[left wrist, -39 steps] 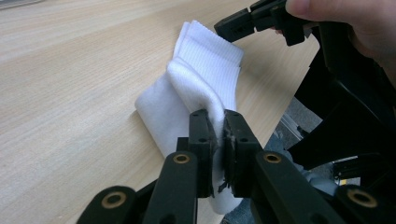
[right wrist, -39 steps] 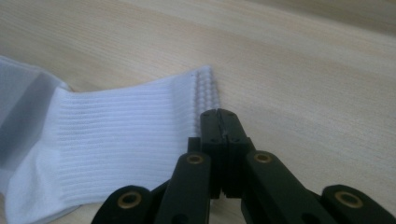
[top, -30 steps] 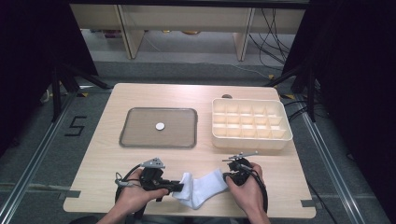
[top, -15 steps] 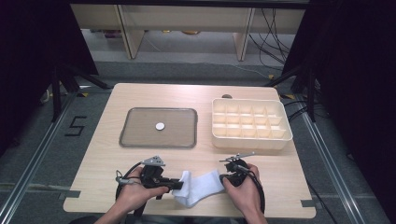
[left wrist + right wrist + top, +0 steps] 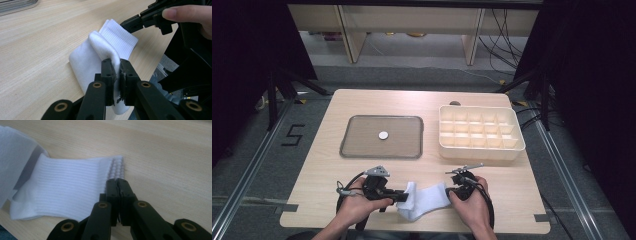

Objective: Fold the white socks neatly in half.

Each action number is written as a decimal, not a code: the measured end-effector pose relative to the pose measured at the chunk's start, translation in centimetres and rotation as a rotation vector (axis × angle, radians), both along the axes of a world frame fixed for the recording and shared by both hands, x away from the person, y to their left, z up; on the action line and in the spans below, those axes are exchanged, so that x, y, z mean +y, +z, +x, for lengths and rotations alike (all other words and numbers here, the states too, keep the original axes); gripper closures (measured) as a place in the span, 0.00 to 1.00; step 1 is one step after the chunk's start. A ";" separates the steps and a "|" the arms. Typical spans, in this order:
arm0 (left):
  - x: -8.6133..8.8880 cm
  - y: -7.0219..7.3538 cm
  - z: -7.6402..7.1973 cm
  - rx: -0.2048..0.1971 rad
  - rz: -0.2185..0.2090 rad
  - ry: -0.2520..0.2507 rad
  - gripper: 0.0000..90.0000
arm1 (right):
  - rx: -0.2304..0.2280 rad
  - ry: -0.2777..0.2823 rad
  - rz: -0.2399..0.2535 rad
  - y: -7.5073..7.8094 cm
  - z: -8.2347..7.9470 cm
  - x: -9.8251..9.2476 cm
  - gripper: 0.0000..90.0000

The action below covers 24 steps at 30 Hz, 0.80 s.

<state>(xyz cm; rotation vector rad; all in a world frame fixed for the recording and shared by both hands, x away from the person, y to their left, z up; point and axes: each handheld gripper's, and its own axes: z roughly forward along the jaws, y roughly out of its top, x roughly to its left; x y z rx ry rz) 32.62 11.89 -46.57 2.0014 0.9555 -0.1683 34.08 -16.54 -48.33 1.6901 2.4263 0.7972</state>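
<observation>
Both tongs pinch the white sock (image 5: 427,200) between them.

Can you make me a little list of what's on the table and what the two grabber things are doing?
work: handling a white sock at the near table edge
left gripper: shut on a fold of the sock
right gripper: jaws together at the ribbed cuff end; whether it pinches the cuff is unclear
tray: flat, grey, holds one small white disc
box: cream, many compartments, right of the tray
table: light wood
</observation>
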 end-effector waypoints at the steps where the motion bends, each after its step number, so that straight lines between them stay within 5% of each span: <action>1: 0.0 0.0 0.0 -0.001 0.000 0.000 0.92 | -0.005 0.003 0.008 0.0 0.0 0.1 0.98; 24: -0.3 -0.2 0.1 -0.017 0.024 0.004 0.92 | -0.020 0.028 0.003 -0.2 -0.4 0.9 0.98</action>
